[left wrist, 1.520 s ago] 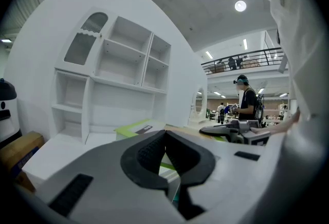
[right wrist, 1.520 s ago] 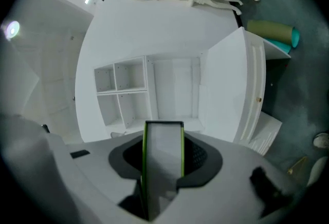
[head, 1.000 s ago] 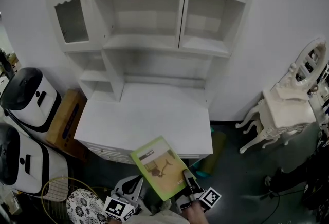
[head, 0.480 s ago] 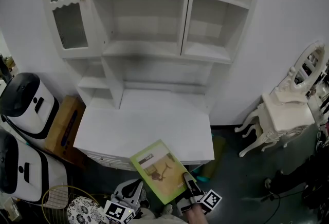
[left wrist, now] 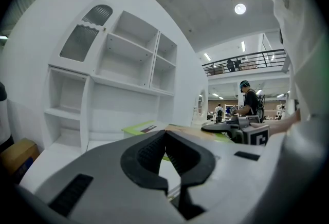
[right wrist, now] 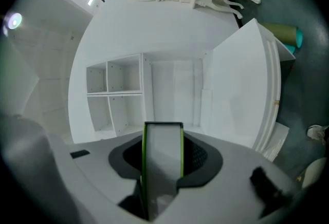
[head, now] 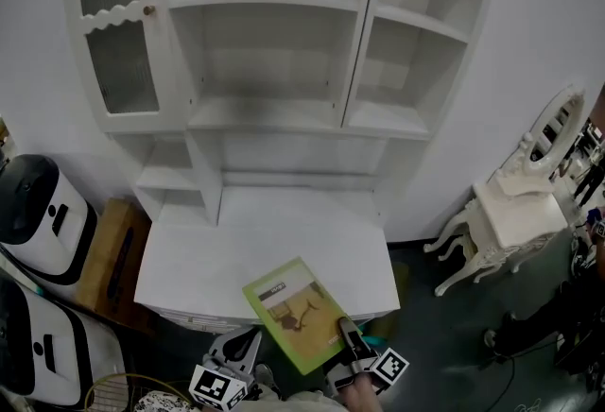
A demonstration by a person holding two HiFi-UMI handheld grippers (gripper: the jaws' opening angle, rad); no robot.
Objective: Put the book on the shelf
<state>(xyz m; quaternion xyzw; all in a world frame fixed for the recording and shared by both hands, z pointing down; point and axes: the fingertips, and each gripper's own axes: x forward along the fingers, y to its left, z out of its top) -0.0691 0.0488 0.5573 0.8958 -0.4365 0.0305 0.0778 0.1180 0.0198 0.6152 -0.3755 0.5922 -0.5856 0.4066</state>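
Well, the tall white wooden shelf unit fills the wall ahead, and all its open compartments are bare. A flat white table juts out from the base of the shelf unit toward the person. The thin green-covered book is in the air in front of the shelf unit, over the table's near edge and well below the open compartments. It lies nearly flat with its cover up. The right claw pinches it by the near corner, jaws pressed on both covers and held apart only by the book's thickness. The left claw is closed on nothing, low down in front of the shelf unit and to the left of the book.

To do this carry well, I judge the book must go up and forward toward a compartment wide enough to take it. The grip should be firm, since a corner hold lets a thin book droop or swing. Turning it upright before it reaches the shelf unit should stop its far corner catching a shelf edge.
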